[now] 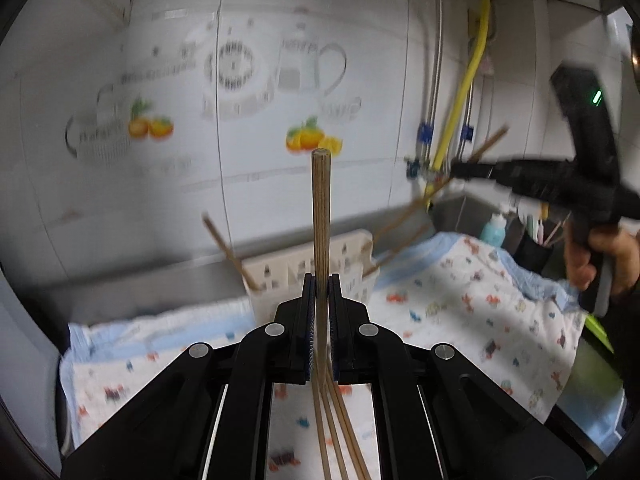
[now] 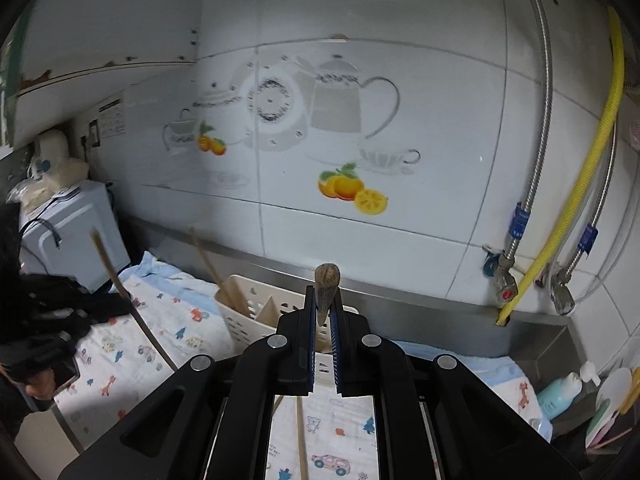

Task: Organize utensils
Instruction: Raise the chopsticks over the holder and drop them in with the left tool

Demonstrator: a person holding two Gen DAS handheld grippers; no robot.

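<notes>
In the left wrist view my left gripper (image 1: 321, 280) is shut on a bundle of wooden chopsticks (image 1: 321, 208). They stand upright between the pads and fan out below the jaws. Behind it stands a white slotted utensil basket (image 1: 354, 258), with one stick (image 1: 230, 246) leaning out of it. At the right, a hand holds my right gripper (image 1: 456, 170), shut on slanted chopsticks (image 1: 404, 220). In the right wrist view my right gripper (image 2: 324, 292) is shut on a brown chopstick (image 2: 327, 280) above the basket (image 2: 244, 316), which holds a wooden spatula (image 2: 216, 276). The left gripper (image 2: 120, 304) shows at the left with its chopsticks (image 2: 132, 304).
A cloth with a cartoon print (image 2: 168, 340) covers the steel counter. A tiled wall (image 2: 360, 220) stands close behind the basket. A yellow hose (image 2: 576, 200) and valves (image 2: 506, 284) hang at the right, with a blue bottle (image 2: 560, 394) below. A white appliance (image 2: 68, 232) stands at the left.
</notes>
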